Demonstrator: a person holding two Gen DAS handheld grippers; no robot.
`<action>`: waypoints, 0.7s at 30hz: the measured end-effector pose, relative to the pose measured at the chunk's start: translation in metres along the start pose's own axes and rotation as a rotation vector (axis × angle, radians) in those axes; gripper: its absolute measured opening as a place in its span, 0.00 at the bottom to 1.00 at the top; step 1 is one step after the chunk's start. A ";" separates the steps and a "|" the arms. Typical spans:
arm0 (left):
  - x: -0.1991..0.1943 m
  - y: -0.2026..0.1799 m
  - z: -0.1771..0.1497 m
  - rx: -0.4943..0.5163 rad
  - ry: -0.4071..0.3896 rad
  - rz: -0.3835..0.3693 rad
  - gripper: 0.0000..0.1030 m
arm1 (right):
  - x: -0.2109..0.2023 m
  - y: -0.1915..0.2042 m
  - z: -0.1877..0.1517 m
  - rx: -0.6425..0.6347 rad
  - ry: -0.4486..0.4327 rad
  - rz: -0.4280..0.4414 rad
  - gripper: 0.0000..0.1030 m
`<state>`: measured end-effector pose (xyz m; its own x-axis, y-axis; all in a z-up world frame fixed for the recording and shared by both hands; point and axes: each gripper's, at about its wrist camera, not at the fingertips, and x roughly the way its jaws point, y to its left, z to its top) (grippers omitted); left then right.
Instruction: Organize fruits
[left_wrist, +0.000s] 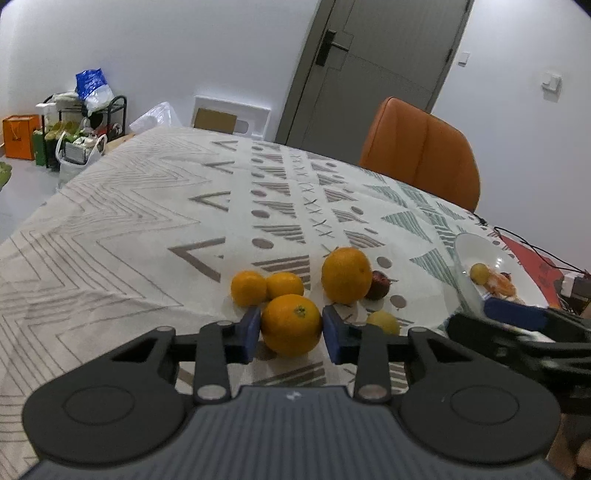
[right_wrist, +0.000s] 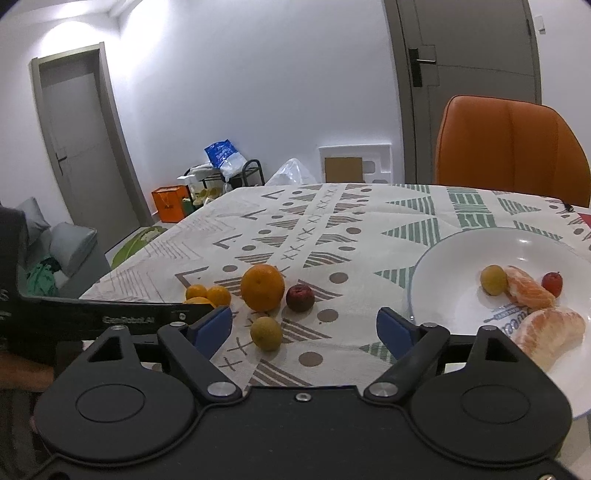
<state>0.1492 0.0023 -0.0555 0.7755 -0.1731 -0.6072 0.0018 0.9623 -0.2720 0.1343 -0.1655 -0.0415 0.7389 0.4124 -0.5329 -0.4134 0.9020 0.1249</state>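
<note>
patterned surface (left_wrist: 129, 221), fruit loose. left claw (left_wrist: 291, 326) clamped on orange (left_wrist: 291, 325) at its widest: firm, round, rolls easily. right claw (right_wrist: 303, 326) wide, empty.

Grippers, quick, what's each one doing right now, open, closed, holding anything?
Left gripper: closed on an orange.
Right gripper: jaws wide open, holding nothing, over the table beside the plate.
</note>
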 end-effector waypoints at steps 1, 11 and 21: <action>-0.003 0.000 0.001 0.009 -0.011 -0.005 0.34 | 0.002 0.001 0.000 -0.003 0.005 0.003 0.78; -0.013 0.018 0.007 -0.011 -0.028 0.042 0.34 | 0.026 0.017 0.001 -0.024 0.045 0.043 0.63; -0.018 0.023 0.012 -0.019 -0.039 0.048 0.34 | 0.054 0.025 -0.005 -0.020 0.132 0.071 0.23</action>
<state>0.1426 0.0301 -0.0422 0.7983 -0.1186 -0.5905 -0.0475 0.9650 -0.2580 0.1615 -0.1210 -0.0716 0.6317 0.4533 -0.6289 -0.4733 0.8680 0.1503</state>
